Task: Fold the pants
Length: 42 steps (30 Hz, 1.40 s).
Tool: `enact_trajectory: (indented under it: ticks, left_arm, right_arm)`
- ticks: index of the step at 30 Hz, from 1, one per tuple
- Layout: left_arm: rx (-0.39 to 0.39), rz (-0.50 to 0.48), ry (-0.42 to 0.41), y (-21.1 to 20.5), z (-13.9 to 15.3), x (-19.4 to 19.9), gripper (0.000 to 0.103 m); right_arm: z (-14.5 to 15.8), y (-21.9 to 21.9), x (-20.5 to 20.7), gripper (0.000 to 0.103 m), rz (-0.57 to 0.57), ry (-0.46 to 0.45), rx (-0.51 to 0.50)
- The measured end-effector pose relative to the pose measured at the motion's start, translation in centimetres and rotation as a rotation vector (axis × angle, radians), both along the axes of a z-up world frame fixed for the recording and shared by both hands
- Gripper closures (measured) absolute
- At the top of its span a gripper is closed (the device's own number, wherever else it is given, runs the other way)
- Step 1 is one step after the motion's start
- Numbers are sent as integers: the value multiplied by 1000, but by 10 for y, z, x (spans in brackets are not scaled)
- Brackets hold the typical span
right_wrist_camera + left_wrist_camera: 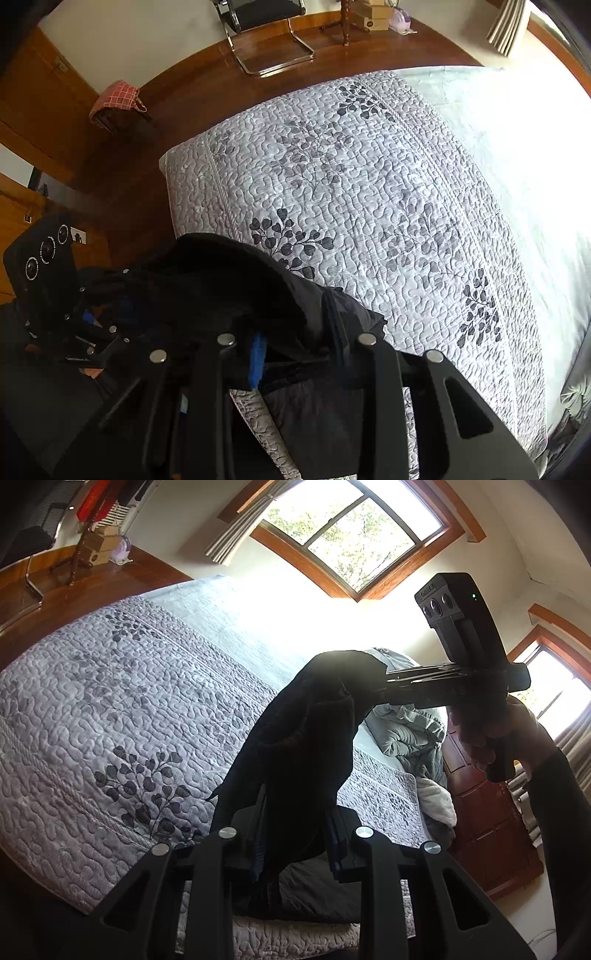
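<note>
The black pants (pixel 306 738) hang in the air above the grey quilted bed (pixel 110 709), stretched between both grippers. My left gripper (pixel 295 834) is shut on one end of the pants. My right gripper (pixel 388 681) shows in the left wrist view at the upper right, shut on the other end. In the right wrist view the pants (pixel 236 288) bunch between my right gripper (pixel 295 354) and the left gripper (pixel 122 295), which is at the left. The lower part of the pants rests on the bed's near edge.
The bed's quilt (pixel 369 184) has leaf prints. A pile of grey bedding (pixel 410 731) lies at the far end, next to a wooden cabinet (pixel 487 812). A metal-frame chair (pixel 266 33) and a red checked stool (pixel 114 99) stand on the wooden floor.
</note>
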<state>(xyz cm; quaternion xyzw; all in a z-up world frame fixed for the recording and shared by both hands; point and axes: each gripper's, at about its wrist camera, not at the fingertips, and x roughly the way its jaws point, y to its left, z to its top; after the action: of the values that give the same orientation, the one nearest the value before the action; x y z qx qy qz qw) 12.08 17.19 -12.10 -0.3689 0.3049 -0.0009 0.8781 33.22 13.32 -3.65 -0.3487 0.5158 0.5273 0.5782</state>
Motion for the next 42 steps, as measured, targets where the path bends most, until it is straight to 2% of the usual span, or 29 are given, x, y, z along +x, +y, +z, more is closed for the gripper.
enact_trajectory:
  ticks: [15, 16, 42]
  left_arm:
    - [48, -108, -15, -51, 19, 21, 77]
    - [72, -127, -42, -53, 19, 22, 77]
    - [139, -312, -20, -140, 20, 53, 78]
  right_arm:
    - [8, -59, 11, 78, -53, -13, 27]
    - [8, -62, 12, 78, -56, -14, 26]
    - [4, -152, 22, 80, -122, -46, 43]
